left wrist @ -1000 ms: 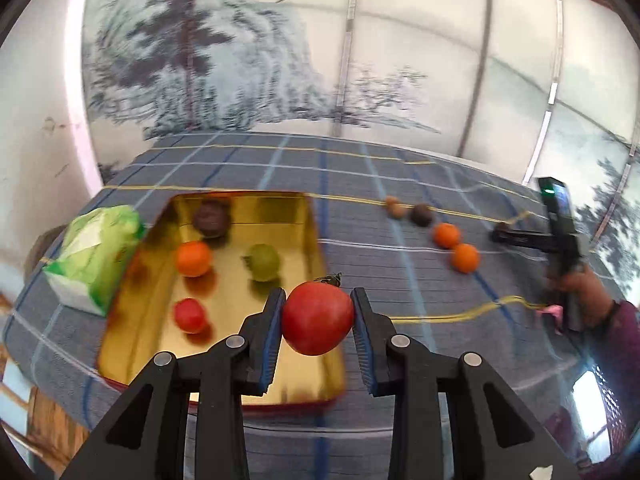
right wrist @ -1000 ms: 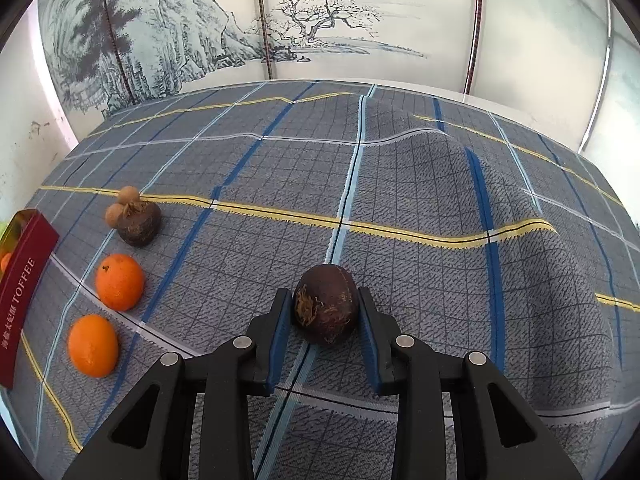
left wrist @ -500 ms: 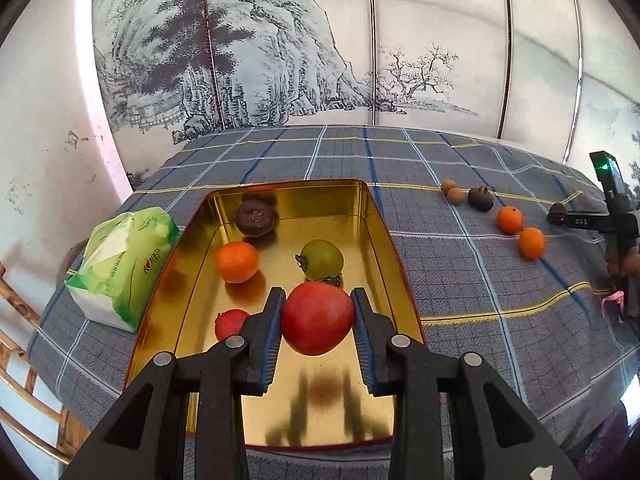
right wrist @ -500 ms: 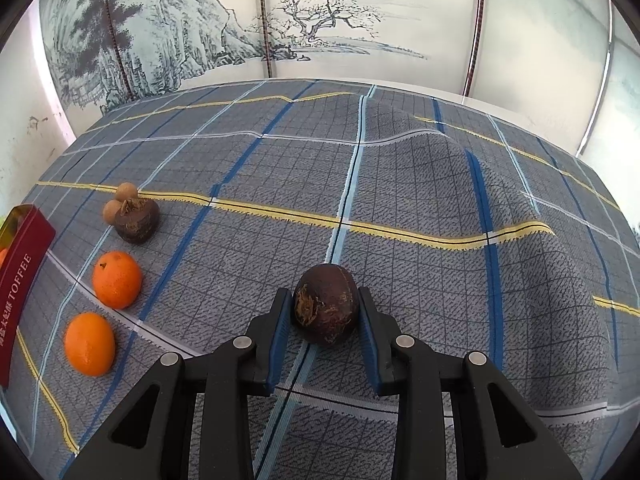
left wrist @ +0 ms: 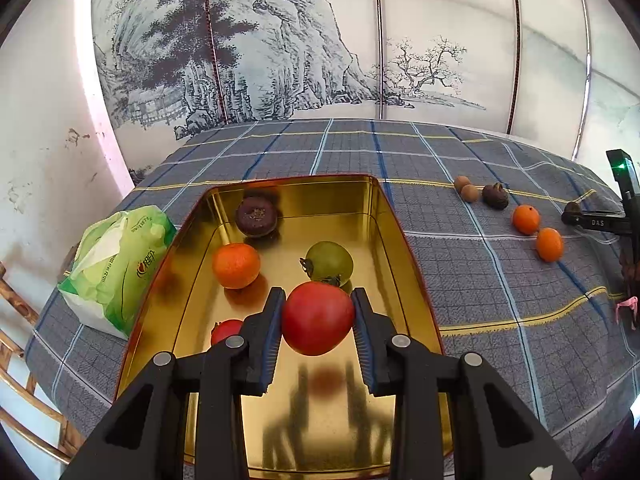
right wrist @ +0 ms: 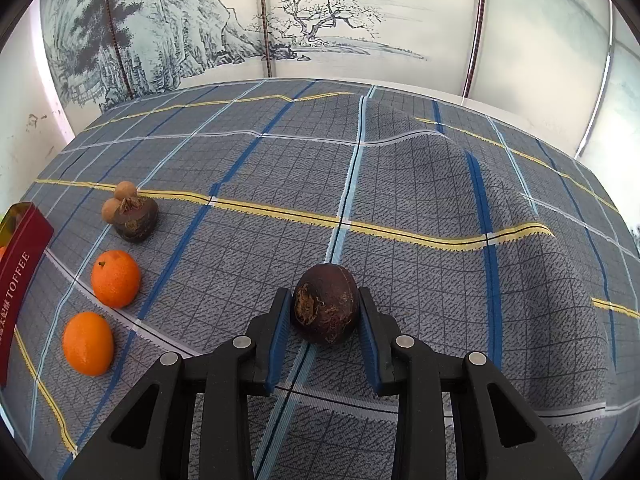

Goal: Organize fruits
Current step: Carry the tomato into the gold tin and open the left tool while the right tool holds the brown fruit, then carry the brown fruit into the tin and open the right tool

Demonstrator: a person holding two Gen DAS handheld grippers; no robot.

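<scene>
My left gripper (left wrist: pixel 318 318) is shut on a red tomato (left wrist: pixel 317 317) and holds it above the near part of a gold tin tray (left wrist: pixel 412 264). In the tray lie a dark fruit (left wrist: pixel 256 216), an orange (left wrist: pixel 236 265), a green tomato (left wrist: pixel 330 263) and a small red fruit (left wrist: pixel 225 330). My right gripper (right wrist: pixel 325 310) is shut on a dark brown fruit (right wrist: pixel 326 304) low over the plaid cloth. Left of it lie two oranges (right wrist: pixel 115 278) (right wrist: pixel 88 343), a dark fruit (right wrist: pixel 136 218) and two small brown fruits (right wrist: pixel 125 191).
A green tissue pack (left wrist: pixel 116 264) lies left of the tray. The tray's red side (right wrist: pixel 20 280) shows at the left edge of the right wrist view. The plaid cloth (right wrist: pixel 400 184) is rumpled at the right. A painted screen stands behind the table. A wooden chair (left wrist: pixel 16 360) stands at the left.
My left gripper has carried the red tomato from the tray's near right edge to over the tray. My right gripper has barely moved and still holds the dark fruit.
</scene>
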